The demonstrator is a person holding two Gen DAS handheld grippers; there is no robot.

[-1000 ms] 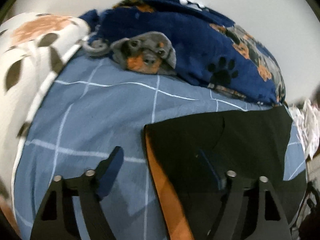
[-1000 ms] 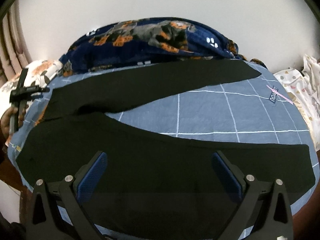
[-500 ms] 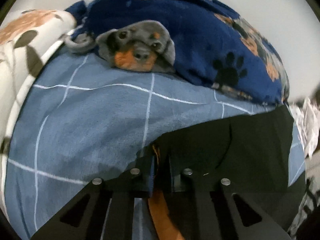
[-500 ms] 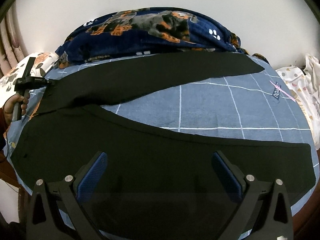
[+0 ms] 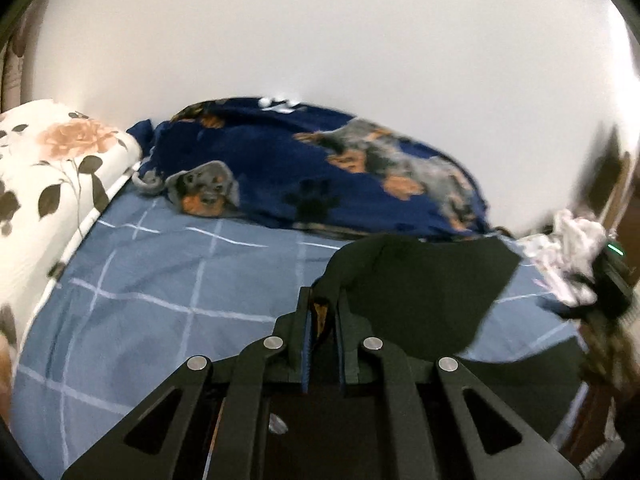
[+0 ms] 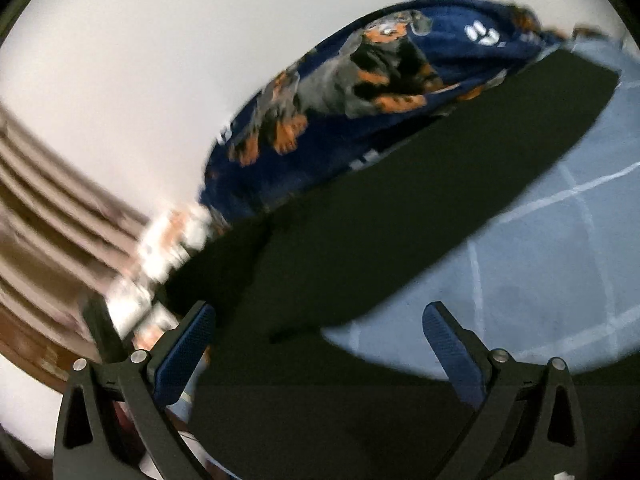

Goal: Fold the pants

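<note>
The black pants (image 5: 424,292) lie on a blue checked bedsheet (image 5: 160,280). My left gripper (image 5: 322,312) is shut on the pants' waistband edge, where an orange lining shows, and holds it lifted above the sheet. In the right wrist view the pants (image 6: 360,232) stretch diagonally, one leg running up to the right. My right gripper (image 6: 320,340) is open and empty, tilted, hovering over the black fabric near its left end. This view is motion-blurred.
A navy blanket with dog prints (image 5: 320,176) is bunched along the wall at the bed's far side, also in the right wrist view (image 6: 380,80). A floral pillow (image 5: 48,184) lies at left. White crumpled cloth (image 5: 576,248) sits at right. Curtain folds (image 6: 48,220) show at left.
My left gripper, shut on the waistband half a second ago, has lifted it and pulled it up and back. My right gripper has swung and tilted toward the pants' left end, still open.
</note>
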